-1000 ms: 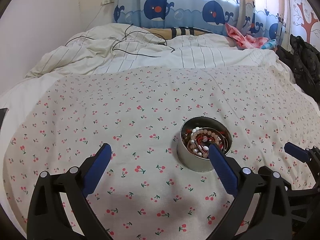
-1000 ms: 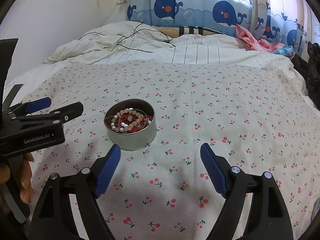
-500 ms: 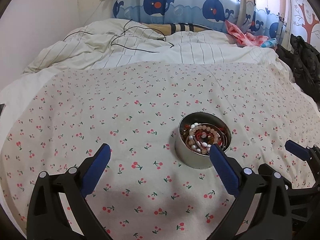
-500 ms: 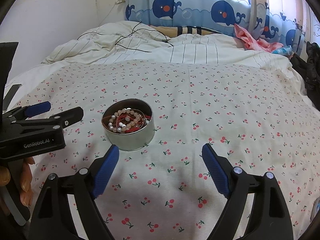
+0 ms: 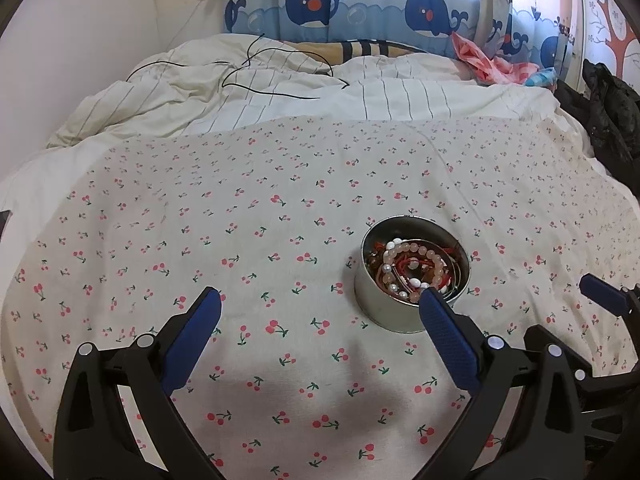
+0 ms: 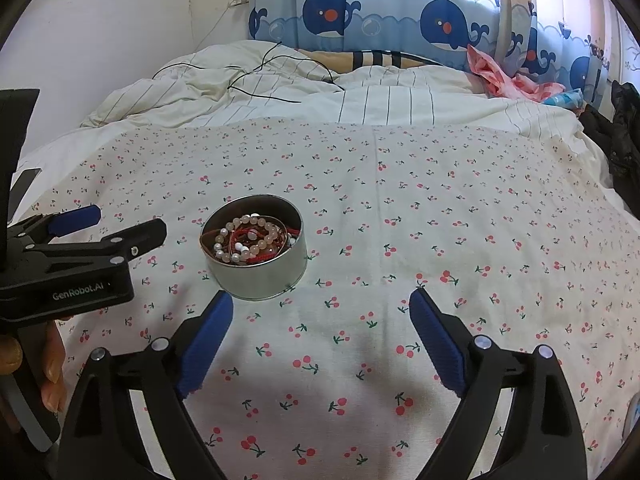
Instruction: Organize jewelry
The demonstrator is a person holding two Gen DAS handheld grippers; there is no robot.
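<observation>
Jaws of the left gripper (image 5: 318,304) and right gripper (image 6: 322,308) both gape wide and empty above the bedsheet (image 6: 440,208), the tin (image 6: 262,278) of bracelets (image 6: 248,240) just beyond the left gripper's right fingertip and the right gripper's left one.

The right hand-held gripper (image 6: 320,312) hovers with its jaws spread wide over the cherry-print sheet (image 6: 440,208) on the bed. A round tin (image 6: 260,276) holding bead bracelets (image 6: 248,240) stands just beyond its left finger. The left hand-held gripper (image 6: 120,226) sits beside the tin.
</observation>
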